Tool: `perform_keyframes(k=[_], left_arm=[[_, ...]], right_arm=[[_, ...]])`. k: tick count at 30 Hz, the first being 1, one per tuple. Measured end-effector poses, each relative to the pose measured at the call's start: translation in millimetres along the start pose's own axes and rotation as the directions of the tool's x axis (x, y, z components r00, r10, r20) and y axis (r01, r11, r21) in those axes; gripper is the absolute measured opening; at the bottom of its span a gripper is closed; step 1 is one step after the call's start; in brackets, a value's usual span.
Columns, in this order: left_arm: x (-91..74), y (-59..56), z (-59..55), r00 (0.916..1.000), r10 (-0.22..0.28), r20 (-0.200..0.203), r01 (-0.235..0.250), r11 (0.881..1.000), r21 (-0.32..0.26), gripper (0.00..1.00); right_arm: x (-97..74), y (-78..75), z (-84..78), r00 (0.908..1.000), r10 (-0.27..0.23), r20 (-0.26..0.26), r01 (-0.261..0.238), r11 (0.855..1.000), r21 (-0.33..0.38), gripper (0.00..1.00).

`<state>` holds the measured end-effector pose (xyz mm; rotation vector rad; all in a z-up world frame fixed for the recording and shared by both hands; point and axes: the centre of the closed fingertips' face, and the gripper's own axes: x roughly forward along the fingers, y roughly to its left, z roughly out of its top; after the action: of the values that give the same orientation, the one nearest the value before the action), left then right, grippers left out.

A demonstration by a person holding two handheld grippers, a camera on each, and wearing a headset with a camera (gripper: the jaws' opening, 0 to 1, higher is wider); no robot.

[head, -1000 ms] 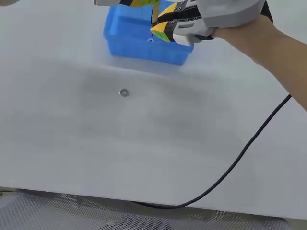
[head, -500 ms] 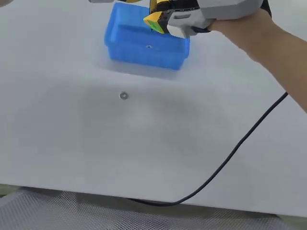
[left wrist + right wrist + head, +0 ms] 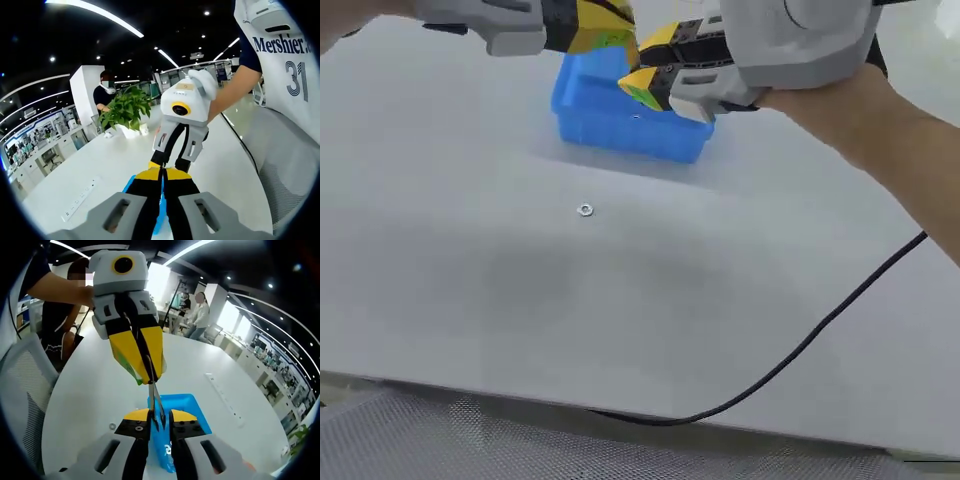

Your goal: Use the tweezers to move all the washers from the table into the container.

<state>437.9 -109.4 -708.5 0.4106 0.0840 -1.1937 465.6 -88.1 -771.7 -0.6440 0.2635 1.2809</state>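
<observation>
The left gripper (image 3: pixel 148 377) had its yellow jaws closed tight on the upper end of the tweezers (image 3: pixel 156 402). Their two thin arms ran down, slightly spread, into the narrow gap between the jaws of the right gripper (image 3: pixel 159 416), above the blue container (image 3: pixel 620 137); I could not tell whether those jaws pressed on them or whether the tips held anything. One washer (image 3: pixel 584 209) lay flat on the white table (image 3: pixel 620 300), well apart from the container, on the side nearer the person.
</observation>
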Motion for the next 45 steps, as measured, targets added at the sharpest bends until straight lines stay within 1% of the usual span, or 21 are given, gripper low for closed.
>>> perform_keyframes(k=[1,2,5,7,8,11,12,15,16,21,23,29,31,33,39,43,45], left_arm=[[-1.3,-2.4,-0.8,1.0,0.001,-0.002,-0.001,1.0,-0.002,0.04],[-2.9,-6.6,-2.1,1.0,0.001,-0.006,-0.001,1.0,-0.006,0.04],[-5.9,-15.7,-5.5,0.9999,-0.001,-0.014,0.001,1.0,-0.016,0.04],[-7.5,-21.2,-7.2,0.9998,-0.003,-0.018,0.003,1.0,-0.023,0.04],[-8.3,-24.6,-7.9,0.9998,-0.004,-0.02,0.004,1.0,-0.026,0.04],[-10.6,-31.3,-8.9,0.9996,-0.01,-0.025,0.009,0.999,-0.033,0.04],[-11.3,-33.0,-8.9,0.9996,-0.011,-0.025,0.01,0.999,-0.036,0.04],[-14.1,-37.9,-10.5,0.9993,-0.016,-0.033,0.015,0.999,-0.041,0.04],[-14.7,-39.1,-11.2,0.9992,-0.018,-0.036,0.017,0.999,-0.041,0.04],[-18.1,-45.3,-14.5,0.9984,-0.028,-0.049,0.026,0.999,-0.045,0.04],[-19.9,-47.6,-18.7,0.9978,-0.033,-0.058,0.03,0.998,-0.051,0.04],[-22.9,-54.1,-25.7,0.9962,-0.044,-0.075,0.039,0.997,-0.068,0.04],[-23.3,-56.6,-28.9,0.9955,-0.049,-0.081,0.043,0.996,-0.073,0.04],[-24.6,-59.4,-36.0,0.9938,-0.056,-0.096,0.048,0.996,-0.081,0.04],[-25.4,-64.5,-45.6,0.989,-0.081,-0.124,0.07,0.993,-0.092,0.04],[-21.1,-64.3,-51.8,0.9865,-0.098,-0.132,0.085,0.992,-0.097,0.04],[-18.5,-64.1,-55.8,0.9838,-0.106,-0.145,0.093,0.991,-0.094,0.04]], right_arm=[[-1.0,5.8,-0.1,1.0,0.005,0.0,-0.005,1.0,0.001,0.15],[-1.1,7.5,0.8,1.0,0.008,-0.001,-0.008,1.0,0.003,0.15],[-0.2,19.7,-0.3,0.9996,0.026,-0.007,-0.026,1.0,0.002,0.15],[0.7,25.3,-0.4,0.9993,0.036,-0.008,-0.036,0.999,0.004,0.15],[2.9,24.3,-3.2,0.9991,0.043,-0.009,-0.042,0.999,0.008,0.15],[3.2,29.9,-3.2,0.9984,0.056,-0.01,-0.056,0.998,0.008,0.15],[4.6,35.4,-1.5,0.998,0.062,-0.007,-0.062,0.998,0.009,0.15],[5.9,43.8,-0.8,0.9971,0.076,-0.005,-0.076,0.997,0.013,0.15],[5.4,44.6,-0.7,0.997,0.077,-0.005,-0.077,0.997,0.014,0.15],[7.5,59.6,-2.2,0.9944,0.106,-0.007,-0.106,0.994,0.021,0.15],[10.8,65.3,-6.3,0.9928,0.119,-0.012,-0.119,0.993,0.026,0.15],[14.2,80.2,-10.6,0.9885,0.15,-0.014,-0.15,0.988,0.033,0.15],[15.5,84.6,-12.8,0.9863,0.164,-0.018,-0.163,0.986,0.041,0.15],[17.1,90.1,-16.4,0.9837,0.177,-0.033,-0.176,0.984,0.032,0.15],[22.0,98.9,-22.6,0.9778,0.204,-0.046,-0.203,0.979,0.031,0.15],[26.1,99.1,-27.1,0.9757,0.213,-0.053,-0.211,0.977,0.038,0.15],[26.7,98.7,-29.6,0.9749,0.215,-0.058,-0.213,0.976,0.044,0.15]])
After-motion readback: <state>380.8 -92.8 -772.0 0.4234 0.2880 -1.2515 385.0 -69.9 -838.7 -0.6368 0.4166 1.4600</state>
